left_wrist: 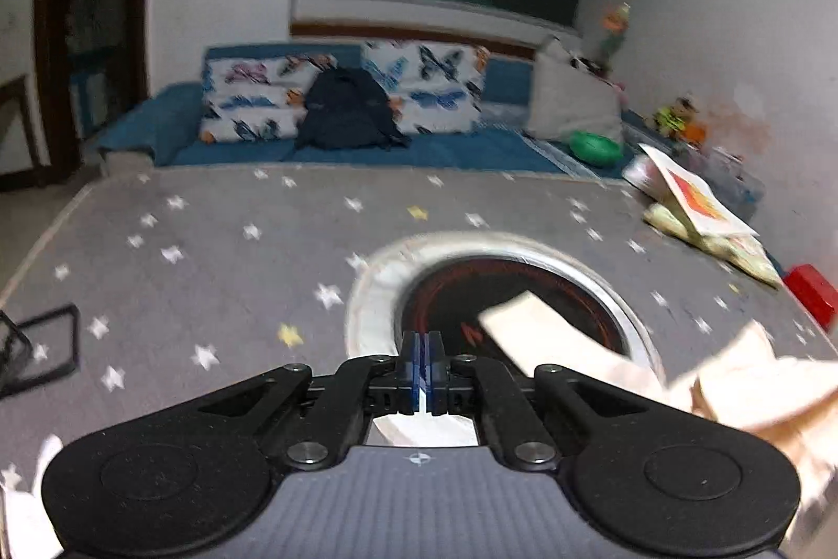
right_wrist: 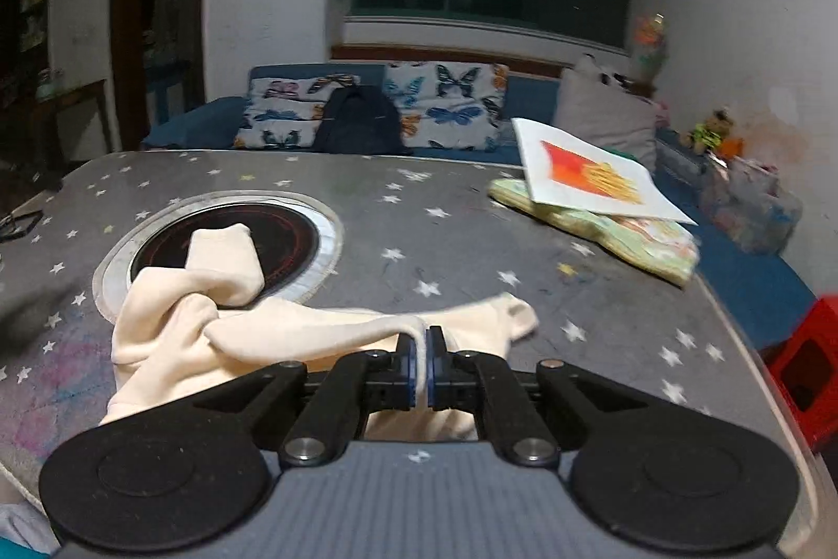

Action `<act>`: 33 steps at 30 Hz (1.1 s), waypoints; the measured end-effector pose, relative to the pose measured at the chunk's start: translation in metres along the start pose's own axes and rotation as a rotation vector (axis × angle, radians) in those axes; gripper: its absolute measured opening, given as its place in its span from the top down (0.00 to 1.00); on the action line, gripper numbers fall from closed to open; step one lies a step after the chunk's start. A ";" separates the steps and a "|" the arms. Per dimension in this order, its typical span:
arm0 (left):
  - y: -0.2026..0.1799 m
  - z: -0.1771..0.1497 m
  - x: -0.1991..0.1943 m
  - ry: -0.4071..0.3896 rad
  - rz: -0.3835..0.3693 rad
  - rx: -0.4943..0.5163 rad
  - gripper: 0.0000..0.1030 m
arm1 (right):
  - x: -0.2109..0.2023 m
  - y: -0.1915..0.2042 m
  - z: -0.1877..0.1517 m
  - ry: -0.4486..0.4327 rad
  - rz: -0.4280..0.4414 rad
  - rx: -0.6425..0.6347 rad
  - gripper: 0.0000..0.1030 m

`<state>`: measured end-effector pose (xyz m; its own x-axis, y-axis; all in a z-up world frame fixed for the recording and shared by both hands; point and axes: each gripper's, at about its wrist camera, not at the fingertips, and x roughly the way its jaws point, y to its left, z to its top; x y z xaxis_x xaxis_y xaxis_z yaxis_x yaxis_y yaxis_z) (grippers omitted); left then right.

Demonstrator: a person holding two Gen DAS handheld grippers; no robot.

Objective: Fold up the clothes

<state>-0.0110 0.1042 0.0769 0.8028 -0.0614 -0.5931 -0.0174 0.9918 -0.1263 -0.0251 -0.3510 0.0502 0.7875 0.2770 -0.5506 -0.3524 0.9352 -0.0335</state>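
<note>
The right view alone shows the whole cream garment (right_wrist: 220, 323) bunched beside the round cooktop (right_wrist: 293, 239), one end lying on it, with the right gripper (right_wrist: 419, 352) pinching a fold. In the left view, the left gripper (left_wrist: 423, 368) is pressed together near the cooktop (left_wrist: 461, 297); pale fabric shows beneath it, but I cannot tell whether any is caught.

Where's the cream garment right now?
Right wrist view: the cream garment lies bunched at left, partly over the round cooktop, one fold pinched in the right gripper.
</note>
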 end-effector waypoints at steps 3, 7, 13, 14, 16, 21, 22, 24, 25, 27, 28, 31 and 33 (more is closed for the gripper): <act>-0.006 -0.007 0.003 0.046 -0.070 0.004 0.93 | -0.014 -0.009 -0.012 0.036 -0.047 0.046 0.97; -0.038 -0.011 0.019 0.097 -0.169 0.026 0.54 | -0.018 -0.017 -0.031 0.135 -0.073 0.057 0.97; -0.070 -0.019 0.049 0.201 -0.249 -0.033 0.34 | -0.016 -0.017 -0.047 0.183 -0.058 0.064 0.96; -0.073 -0.019 0.054 0.216 -0.260 -0.048 0.32 | -0.015 -0.016 -0.047 0.184 -0.055 0.062 0.96; -0.078 -0.020 0.062 0.241 -0.284 -0.073 0.26 | -0.014 -0.017 -0.049 0.183 -0.049 0.057 0.96; -0.093 -0.020 0.082 0.263 -0.293 -0.072 0.57 | -0.013 -0.015 -0.047 0.174 -0.043 0.046 0.95; -0.094 -0.019 0.086 0.270 -0.294 -0.072 0.77 | -0.012 -0.015 -0.046 0.173 -0.040 0.044 0.95; -0.093 -0.019 0.091 0.260 -0.305 -0.083 0.89 | -0.012 -0.014 -0.045 0.171 -0.035 0.037 0.95; -0.092 -0.019 0.091 0.249 -0.294 -0.082 0.93 | -0.013 -0.013 -0.044 0.171 -0.033 0.034 0.95; -0.085 -0.018 0.087 0.228 -0.267 -0.089 0.94 | -0.015 -0.012 -0.044 0.168 -0.031 0.031 0.95; -0.078 -0.017 0.083 0.219 -0.260 -0.104 0.95 | -0.017 -0.012 -0.044 0.164 -0.026 0.032 0.95; -0.052 -0.015 0.065 0.183 -0.225 -0.140 0.95 | -0.023 -0.010 -0.042 0.150 0.001 0.038 0.96; -0.031 -0.016 0.043 0.151 -0.210 -0.162 0.95 | -0.026 -0.007 -0.041 0.140 0.029 0.040 0.96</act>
<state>0.0146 0.0691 0.0431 0.7015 -0.2913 -0.6504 0.0348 0.9255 -0.3770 -0.0633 -0.3740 0.0309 0.6979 0.2731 -0.6621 -0.3512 0.9362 0.0160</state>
